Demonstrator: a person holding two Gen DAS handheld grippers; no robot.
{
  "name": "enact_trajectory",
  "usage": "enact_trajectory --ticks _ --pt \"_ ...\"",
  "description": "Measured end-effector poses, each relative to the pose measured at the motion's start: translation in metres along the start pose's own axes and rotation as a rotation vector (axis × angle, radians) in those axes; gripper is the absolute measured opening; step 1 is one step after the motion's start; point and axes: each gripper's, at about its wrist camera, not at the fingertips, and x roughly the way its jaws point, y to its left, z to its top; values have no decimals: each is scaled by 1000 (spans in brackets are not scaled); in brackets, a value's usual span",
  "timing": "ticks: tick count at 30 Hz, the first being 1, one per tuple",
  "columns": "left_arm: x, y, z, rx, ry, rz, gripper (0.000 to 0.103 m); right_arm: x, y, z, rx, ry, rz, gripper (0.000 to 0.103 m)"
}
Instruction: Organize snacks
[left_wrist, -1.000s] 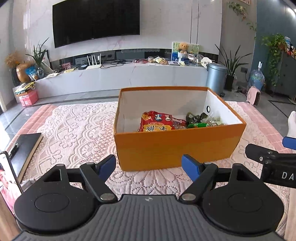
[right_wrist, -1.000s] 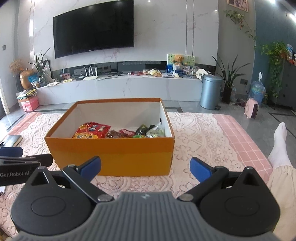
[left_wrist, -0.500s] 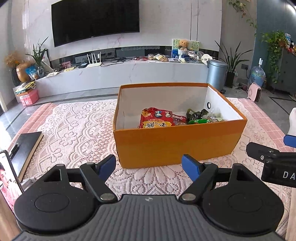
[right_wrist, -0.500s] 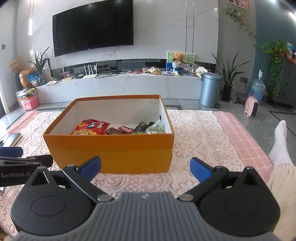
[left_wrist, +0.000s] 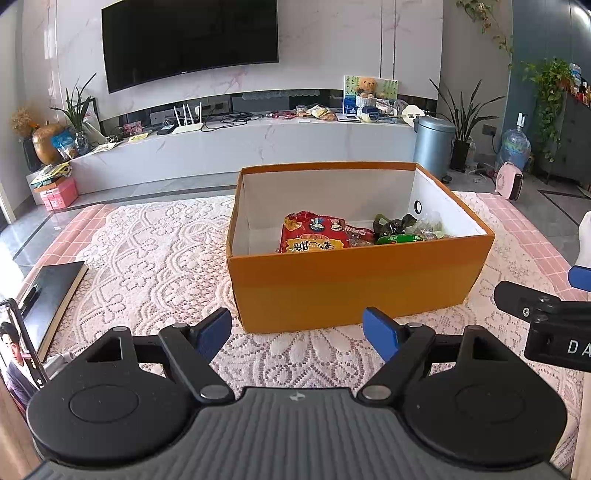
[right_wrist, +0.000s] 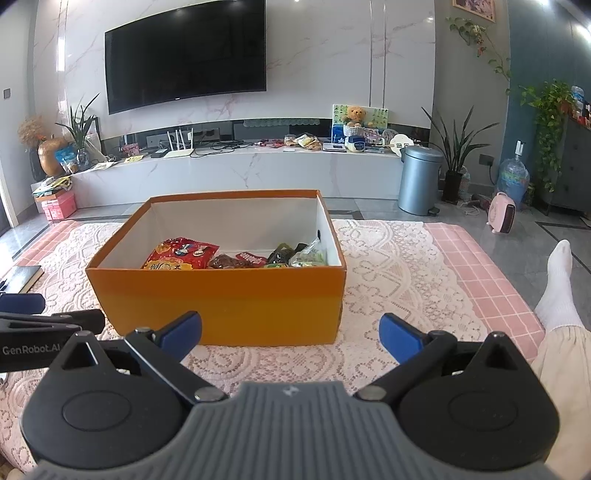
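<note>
Crinkly foil-and-plastic packets make up the load — all of them lie inside the orange cardboard box, centre of the left wrist frame, resting on a lace tablecloth.

Left to right in the box:
- red snack bag, left of centre, largest item, leaning toward the near wall. Judged light, puffy, slippery film; contents probably crush easily. Best hold: pinch a sealed edge seam, not the belly.
- small red packet and a brownish one beside it, seen in the right wrist view. Flat, light; take by an edge.
- dark green packets and a clear-wrapped green item toward the right wall. Soft, loose wrap — may slide out of a shallow pinch.

Box itself: stiff card, open top, thin walls; would need a wall pinched at the rim or two-sided support.

Left gripper, lower centre of its frame: blue pads wide apart, holding nothing, short of the box's near wall. Right gripper, lower centre of the right wrist frame: likewise spread wide and empty, near the same wall.

Lower left edge of the left wrist frame: a dark notebook and a phone, well apart from the box.
</note>
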Motion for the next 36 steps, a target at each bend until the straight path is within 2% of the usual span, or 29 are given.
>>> enact_trajectory --ticks 36 --pt "1 -1 2 19 8 -7 95 -2 1 -2 -14 -7 16 99"
